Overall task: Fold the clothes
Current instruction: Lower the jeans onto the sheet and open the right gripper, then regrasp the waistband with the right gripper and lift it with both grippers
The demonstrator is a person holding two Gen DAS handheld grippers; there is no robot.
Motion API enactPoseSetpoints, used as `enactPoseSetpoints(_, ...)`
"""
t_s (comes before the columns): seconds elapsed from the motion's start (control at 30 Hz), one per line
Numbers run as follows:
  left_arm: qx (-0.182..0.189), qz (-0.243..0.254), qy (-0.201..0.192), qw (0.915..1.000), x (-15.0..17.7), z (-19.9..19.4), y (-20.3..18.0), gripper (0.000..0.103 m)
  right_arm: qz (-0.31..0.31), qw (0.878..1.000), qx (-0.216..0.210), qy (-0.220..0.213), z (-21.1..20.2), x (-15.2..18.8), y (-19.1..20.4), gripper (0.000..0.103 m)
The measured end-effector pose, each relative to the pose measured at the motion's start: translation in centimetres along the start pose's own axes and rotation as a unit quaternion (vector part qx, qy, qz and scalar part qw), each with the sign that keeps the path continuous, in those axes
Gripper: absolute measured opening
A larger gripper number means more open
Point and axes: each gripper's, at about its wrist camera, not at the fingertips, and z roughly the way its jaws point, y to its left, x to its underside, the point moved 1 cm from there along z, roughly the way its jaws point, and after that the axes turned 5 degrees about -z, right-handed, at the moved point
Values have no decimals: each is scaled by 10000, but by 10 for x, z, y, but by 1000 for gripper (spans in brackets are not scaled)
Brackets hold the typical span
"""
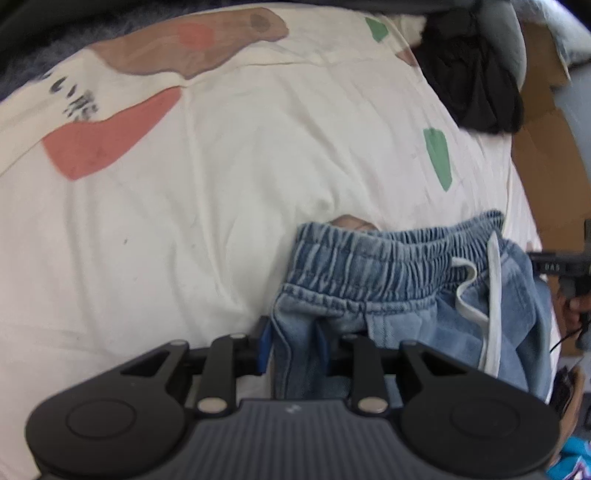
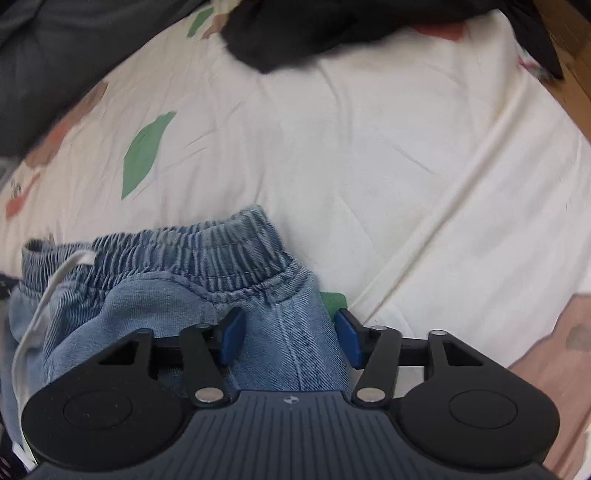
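Note:
Light blue denim pants point(image 1: 388, 258) with an elastic waistband and a white drawstring point(image 1: 493, 295) hang just over the bed, held at the waist from both sides. In the left wrist view my left gripper point(image 1: 293, 343) is shut on the left waist corner, with denim bunched between its blue pads point(image 1: 264, 343). In the right wrist view my right gripper point(image 2: 291, 338) is shut on the other corner of the pants point(image 2: 192, 251), with cloth filling the gap between its pads point(image 2: 232, 336). The drawstring point(image 2: 40, 306) loops down at the left there. The pant legs are hidden below the grippers.
A cream bedsheet point(image 1: 221, 184) printed with green, salmon and brown shapes covers the bed point(image 2: 388, 166). A black garment point(image 1: 469, 74) lies at its far edge point(image 2: 314, 33). Cardboard point(image 1: 543, 155) stands past the right side. A hand point(image 1: 576, 306) shows at the right.

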Motion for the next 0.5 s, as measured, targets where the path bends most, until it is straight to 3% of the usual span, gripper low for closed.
enactPoseSetpoints(0.1,-97,185,-93,9997,1,-3,-5,11,-396,9991,122,4,-6,-3,11,16)
enactPoseSetpoints(0.33,106,214,-745,9969,-1,-60,-12,5,-762,9936,570,-603,-57,-10,20,12)
enactPoseSetpoints(0.5,-16,359,-1362,9900,-8,-102,-25,3,-1405,9783,1070,-1086,-92,-43,41,12)
